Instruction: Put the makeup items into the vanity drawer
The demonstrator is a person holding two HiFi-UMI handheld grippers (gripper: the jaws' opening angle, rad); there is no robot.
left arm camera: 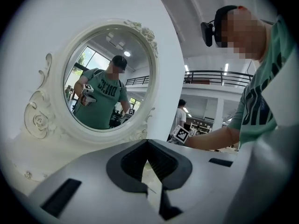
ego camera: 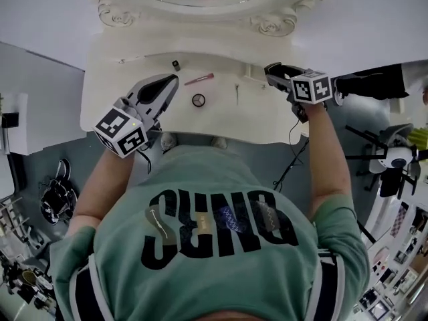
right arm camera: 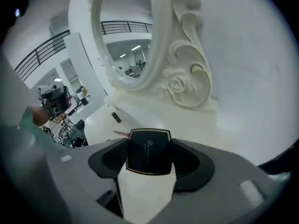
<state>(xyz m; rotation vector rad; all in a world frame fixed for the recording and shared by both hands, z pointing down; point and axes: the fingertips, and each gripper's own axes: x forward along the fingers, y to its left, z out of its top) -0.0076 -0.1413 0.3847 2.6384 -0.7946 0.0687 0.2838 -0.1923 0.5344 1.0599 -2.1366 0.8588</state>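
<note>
Right gripper view: a black compact (right arm camera: 148, 151) with a thin gold border is gripped flat between the pads of the right tongs (ego camera: 277, 72), its printed face turned toward the camera and its far edge standing proud of the tips. The left tongs (left arm camera: 148, 147) are closed tip to tip with nothing between them and are held low over the left front of the bench (ego camera: 257, 116). Head view places the right tongs above the right rear corner of the bench, beside the carved foot of the mirror (left arm camera: 100, 73). Other makeup is left on the bench between the two tongs: a pink pencil (ego camera: 199, 79), a small dark item (ego camera: 176, 65) and a round ring-shaped item (ego camera: 198, 99), all well apart from the held compact. No open drawer is seen in any view, and its front cannot be made out under the bench edge. Judged step: the compact is being carried toward stowing. For this to go well, the squeeze should be kept even so the smooth case is not let slip, the compact should be kept level, and the drawer would probably need to be drawn out by the free left tongs before the compact is lowered in and let go close to the drawer floor.
</note>
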